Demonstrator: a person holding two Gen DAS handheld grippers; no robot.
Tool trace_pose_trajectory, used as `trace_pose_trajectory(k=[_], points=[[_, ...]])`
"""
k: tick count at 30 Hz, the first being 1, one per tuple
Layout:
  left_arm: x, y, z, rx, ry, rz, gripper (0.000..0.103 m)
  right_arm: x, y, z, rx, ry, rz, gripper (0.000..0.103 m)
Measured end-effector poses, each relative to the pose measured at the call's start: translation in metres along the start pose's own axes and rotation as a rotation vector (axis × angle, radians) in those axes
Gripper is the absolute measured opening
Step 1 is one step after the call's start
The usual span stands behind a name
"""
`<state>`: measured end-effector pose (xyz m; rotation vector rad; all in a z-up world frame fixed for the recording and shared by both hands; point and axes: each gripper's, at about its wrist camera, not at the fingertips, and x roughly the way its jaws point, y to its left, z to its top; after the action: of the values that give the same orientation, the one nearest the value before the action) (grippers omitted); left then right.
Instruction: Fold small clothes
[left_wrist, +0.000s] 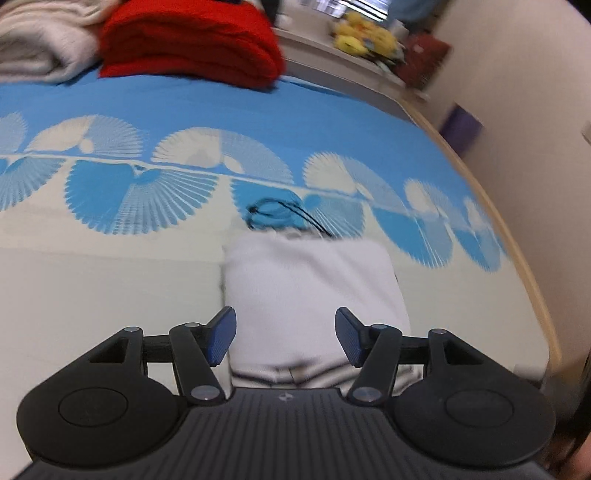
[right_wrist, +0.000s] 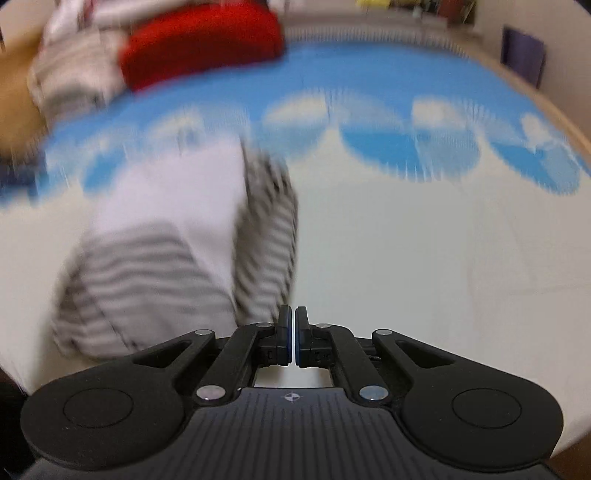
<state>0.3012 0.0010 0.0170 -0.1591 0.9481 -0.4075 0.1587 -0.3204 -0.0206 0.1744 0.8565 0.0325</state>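
White folded garment (left_wrist: 310, 280) with grey-striped sleeves lying on the cream part of the bedspread (left_wrist: 110, 288), left gripper (left_wrist: 285, 334) hanging above it with jaws standing apart and empty, right gripper (right_wrist: 291, 339) pinching closed on nothing beside a striped sleeve (right_wrist: 269, 236), red folded blanket (left_wrist: 192, 40) sitting far back

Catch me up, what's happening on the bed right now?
A person is folding small clothes on the blue-and-white bedspread. The left gripper is open above a folded white garment, gripping nothing. The right gripper is shut and empty beside the striped-and-white garment. A red folded stack sits behind.
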Motion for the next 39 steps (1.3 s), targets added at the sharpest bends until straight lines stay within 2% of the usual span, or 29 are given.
trace_pose_trajectory(k=[2, 3, 4, 5, 6, 7, 10, 12, 16, 19, 20, 21, 22, 24, 25, 26, 27, 29, 30, 31, 33, 34, 37, 39], points=[[0.012, -0.004, -0.023, 0.036, -0.002, -0.035, 0.061, -0.005, -0.006, 0.018, 0.05, -0.06, 0.076, 0.014], [0.03, -0.007, -0.04, 0.071, 0.025, -0.05, 0.058, -0.006, -0.008, 0.025, 0.068, -0.081, 0.113, 0.019], [0.058, -0.014, -0.059, 0.145, 0.166, -0.002, 0.057, -0.006, -0.009, 0.031, 0.078, -0.096, 0.14, 0.031], [0.085, -0.021, -0.074, 0.24, 0.308, 0.106, 0.058, -0.003, -0.01, 0.038, 0.083, -0.109, 0.164, 0.039], [0.096, -0.03, -0.083, 0.33, 0.327, 0.175, 0.063, 0.0, -0.01, 0.042, 0.08, -0.117, 0.174, 0.042], [0.095, -0.036, -0.081, 0.364, 0.308, 0.173, 0.063, 0.007, -0.011, 0.047, 0.08, -0.124, 0.177, 0.044], [0.084, -0.019, -0.068, 0.227, 0.288, 0.089, 0.063, 0.03, -0.02, 0.05, 0.158, -0.109, 0.19, 0.044], [0.074, -0.008, -0.064, 0.205, 0.275, 0.055, 0.063, 0.049, -0.021, 0.056, 0.225, -0.071, 0.204, 0.045], [0.063, 0.014, -0.059, 0.158, 0.247, 0.034, 0.063, 0.083, -0.007, 0.072, 0.216, -0.058, 0.235, 0.051], [0.062, 0.023, -0.05, 0.107, 0.234, 0.038, 0.063, 0.113, 0.006, 0.076, 0.223, 0.016, 0.258, 0.05], [0.061, 0.025, -0.045, 0.093, 0.218, 0.042, 0.063, 0.119, 0.01, 0.079, 0.22, 0.024, 0.261, 0.029], [0.06, 0.027, -0.041, 0.078, 0.198, 0.043, 0.063, 0.121, 0.016, 0.082, 0.205, 0.006, 0.259, 0.003], [0.058, 0.029, -0.038, 0.064, 0.173, 0.039, 0.063, 0.118, 0.02, 0.084, 0.19, -0.031, 0.254, 0.0], [0.049, 0.027, -0.029, 0.051, 0.102, 0.019, 0.063, 0.094, 0.022, 0.093, 0.199, -0.185, 0.248, 0.0], [0.045, 0.025, -0.026, 0.051, 0.07, 0.0, 0.063, 0.086, 0.016, 0.096, 0.235, -0.229, 0.261, 0.0], [0.044, 0.021, -0.026, 0.054, 0.053, -0.019, 0.063, 0.086, 0.007, 0.098, 0.277, -0.235, 0.229, 0.0], [0.044, 0.016, -0.025, 0.064, 0.044, -0.042, 0.063, 0.094, 0.001, 0.097, 0.298, -0.195, 0.175, 0.0], [0.05, 0.004, -0.026, 0.104, 0.057, -0.065, 0.063, 0.123, -0.004, 0.092, 0.278, -0.043, 0.043, 0.0], [0.057, -0.002, -0.029, 0.134, 0.086, -0.053, 0.063, 0.139, -0.002, 0.086, 0.243, 0.033, -0.01, 0.0], [0.068, -0.006, -0.034, 0.166, 0.141, -0.016, 0.065, 0.147, 0.0, 0.082, 0.22, 0.072, -0.028, 0.0], [0.09, -0.004, -0.045, 0.182, 0.257, 0.07, 0.067, 0.152, 0.009, 0.078, 0.155, 0.07, -0.036, 0.0], [0.095, -0.001, -0.049, 0.184, 0.289, 0.106, 0.068, 0.151, 0.014, 0.077, 0.123, 0.059, -0.039, 0.001], [0.091, 0.001, -0.049, 0.168, 0.279, 0.114, 0.069, 0.145, 0.018, 0.075, 0.108, 0.062, -0.025, 0.002], [0.086, 0.002, -0.048, 0.145, 0.27, 0.104, 0.068, 0.125, 0.018, 0.078, 0.112, 0.005, -0.047, 0.007]])
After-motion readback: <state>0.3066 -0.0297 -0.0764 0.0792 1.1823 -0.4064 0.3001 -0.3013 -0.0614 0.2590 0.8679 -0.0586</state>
